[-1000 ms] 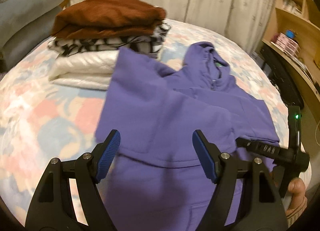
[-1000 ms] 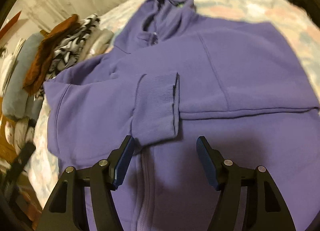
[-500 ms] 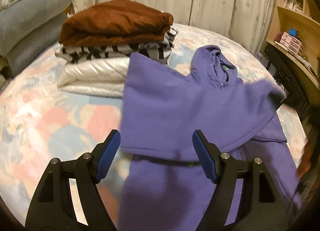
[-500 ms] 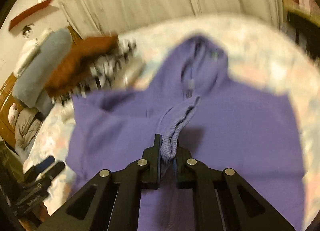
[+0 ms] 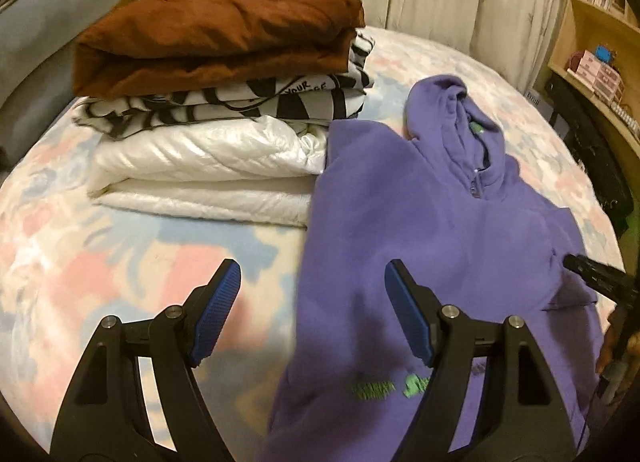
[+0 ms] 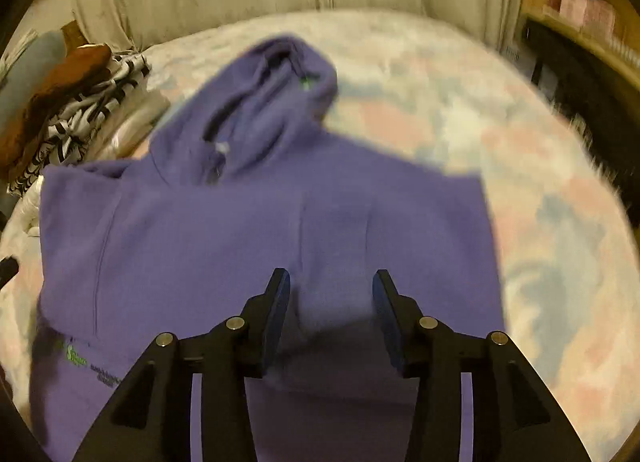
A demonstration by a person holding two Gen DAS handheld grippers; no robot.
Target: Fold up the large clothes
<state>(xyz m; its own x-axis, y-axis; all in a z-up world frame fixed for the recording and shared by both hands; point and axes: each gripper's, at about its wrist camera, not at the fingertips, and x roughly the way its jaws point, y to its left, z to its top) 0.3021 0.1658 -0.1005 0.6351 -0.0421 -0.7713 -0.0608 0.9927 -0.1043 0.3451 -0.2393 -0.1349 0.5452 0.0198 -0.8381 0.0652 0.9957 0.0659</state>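
Now the right tongs (image 6: 328, 316) have just been opening, jaws apart with nothing between them, above the purple hoodie (image 6: 280, 230) spread on the bed (image 6: 540, 182); the left tongs (image 5: 312, 314) gape empty over its edge, folded clothes (image 5: 216, 102) stacked beyond

Curtain (image 5: 460, 2), shelves (image 5: 600, 34), grey pillow (image 5: 36, 42)

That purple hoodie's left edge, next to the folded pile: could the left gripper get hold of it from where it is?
Probably yes. The left gripper is open and empty, with the purple hoodie's edge showing between its fingers and nothing covering it. The folded pile lies further back.
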